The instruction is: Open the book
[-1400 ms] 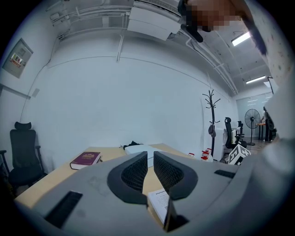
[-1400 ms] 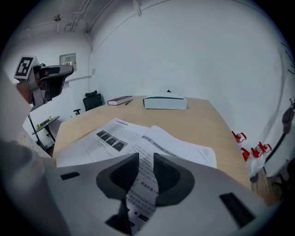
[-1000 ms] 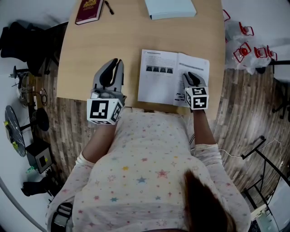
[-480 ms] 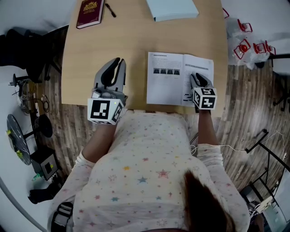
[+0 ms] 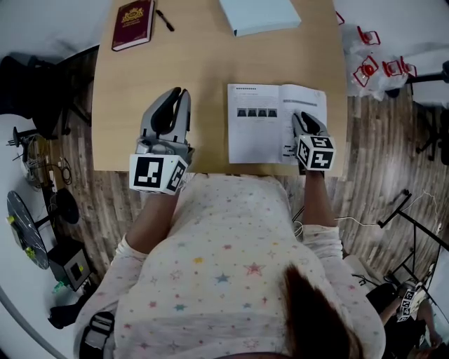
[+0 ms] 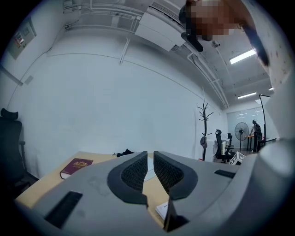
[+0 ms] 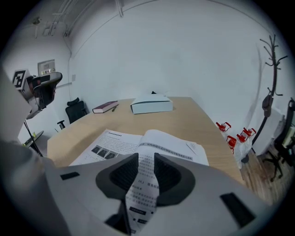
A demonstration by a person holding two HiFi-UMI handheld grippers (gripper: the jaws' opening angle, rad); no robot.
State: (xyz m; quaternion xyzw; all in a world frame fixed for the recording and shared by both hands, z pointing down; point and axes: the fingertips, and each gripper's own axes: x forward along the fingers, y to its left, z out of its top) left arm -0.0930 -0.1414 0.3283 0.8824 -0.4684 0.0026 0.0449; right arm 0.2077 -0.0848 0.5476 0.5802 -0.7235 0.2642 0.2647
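Observation:
A thin white book [image 5: 261, 123] lies open on the wooden table [image 5: 203, 63], printed pages up, with small photos on its left page [image 7: 108, 147]. My right gripper [image 5: 306, 126] is at the book's right page, shut on a page [image 7: 145, 182] that curls up between its jaws. My left gripper [image 5: 170, 109] rests on the table left of the book, jaws nearly together with only a thin slit and nothing between them [image 6: 150, 168].
A dark red book [image 5: 132, 23] with a pen [image 5: 164, 19] beside it lies at the table's far left corner. A pale blue box [image 5: 259, 14] sits at the far edge. Red-handled bags [image 5: 375, 56] lie on the floor to the right.
The right gripper stays on the right page, with the held page staying pinched. The left gripper has not moved on the table; the camera view has shifted slightly.

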